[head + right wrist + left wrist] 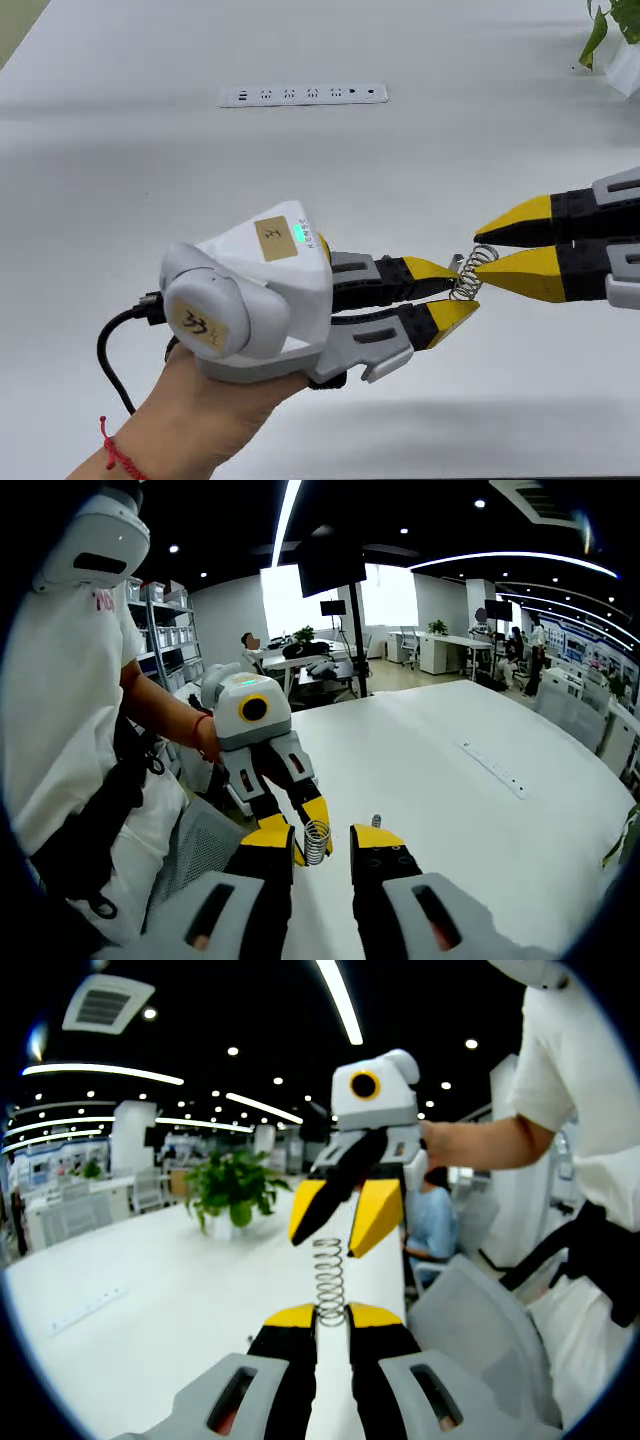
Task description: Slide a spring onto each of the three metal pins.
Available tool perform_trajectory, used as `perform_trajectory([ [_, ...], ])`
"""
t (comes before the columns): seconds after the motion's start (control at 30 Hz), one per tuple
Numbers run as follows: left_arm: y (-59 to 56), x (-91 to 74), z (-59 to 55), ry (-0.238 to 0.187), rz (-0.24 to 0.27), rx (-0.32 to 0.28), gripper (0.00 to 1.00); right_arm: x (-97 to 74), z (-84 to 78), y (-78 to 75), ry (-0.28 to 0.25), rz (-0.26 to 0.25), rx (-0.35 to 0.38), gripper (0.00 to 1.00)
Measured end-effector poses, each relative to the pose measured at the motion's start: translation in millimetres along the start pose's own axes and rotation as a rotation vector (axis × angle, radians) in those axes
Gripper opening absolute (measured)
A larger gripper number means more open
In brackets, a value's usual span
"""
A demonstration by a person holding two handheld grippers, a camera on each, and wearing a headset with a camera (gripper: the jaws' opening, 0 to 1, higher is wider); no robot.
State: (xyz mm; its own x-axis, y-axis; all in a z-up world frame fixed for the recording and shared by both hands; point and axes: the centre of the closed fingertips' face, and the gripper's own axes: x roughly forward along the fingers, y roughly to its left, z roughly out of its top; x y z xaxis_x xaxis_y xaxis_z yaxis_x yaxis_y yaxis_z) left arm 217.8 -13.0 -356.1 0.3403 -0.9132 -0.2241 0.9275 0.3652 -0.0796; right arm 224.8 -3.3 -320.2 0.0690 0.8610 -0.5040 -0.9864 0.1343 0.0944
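Your left gripper [331,1312] pinches the spring [329,1275] by its base; in the left gripper view the spring points to 12 o'clock, between your right gripper [326,1248]'s parted jaws.

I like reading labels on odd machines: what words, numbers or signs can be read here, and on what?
"33": handwritten sticker on the left gripper's round end.
Top sticker: scrawl, unreadable.
Print by its green light: too small.
Red shirt letters: blurred.
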Motion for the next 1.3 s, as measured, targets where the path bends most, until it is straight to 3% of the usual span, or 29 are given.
perform_trajectory([
  [0.17, -1.6, 2.5, -4.3, 0.024, -0.007, 0.021, 0.11, -3.4, -2.0, 8.0, 0.135, 0.083, -0.104, 0.29],
  [0.3, -3.3, 4.8, -6.2, 0.035, -0.015, 0.035, 0.11, -0.3, -10.7, 10.5, 0.279, 0.151, -0.199, 0.29],
  [0.37, -3.9, 5.7, -6.6, 0.038, -0.02, 0.039, 0.11, 2.5, -11.3, 13.1, 0.326, 0.19, -0.228, 0.29],
  [0.57, -4.0, 7.3, -9.0, 0.048, -0.024, 0.053, 0.11, 13.2, -18.6, 7.1, 0.441, 0.229, -0.33, 0.25],
  [0.73, -2.4, 7.9, -12.1, 0.057, -0.02, 0.053, 0.11, 20.1, -24.7, 12.4, 0.496, 0.275, -0.356, 0.21],
  [0.97, -3.2, 9.9, -13.0, 0.05, -0.023, 0.045, 0.11, 21.1, -36.9, 11.5, 0.567, 0.301, -0.394, 0.17],
  [1.3, -2.5, 10.6, -13.0, 0.042, -0.021, 0.034, 0.11, 19.3, -39.1, 8.8, 0.607, 0.319, -0.416, 0.12],
])
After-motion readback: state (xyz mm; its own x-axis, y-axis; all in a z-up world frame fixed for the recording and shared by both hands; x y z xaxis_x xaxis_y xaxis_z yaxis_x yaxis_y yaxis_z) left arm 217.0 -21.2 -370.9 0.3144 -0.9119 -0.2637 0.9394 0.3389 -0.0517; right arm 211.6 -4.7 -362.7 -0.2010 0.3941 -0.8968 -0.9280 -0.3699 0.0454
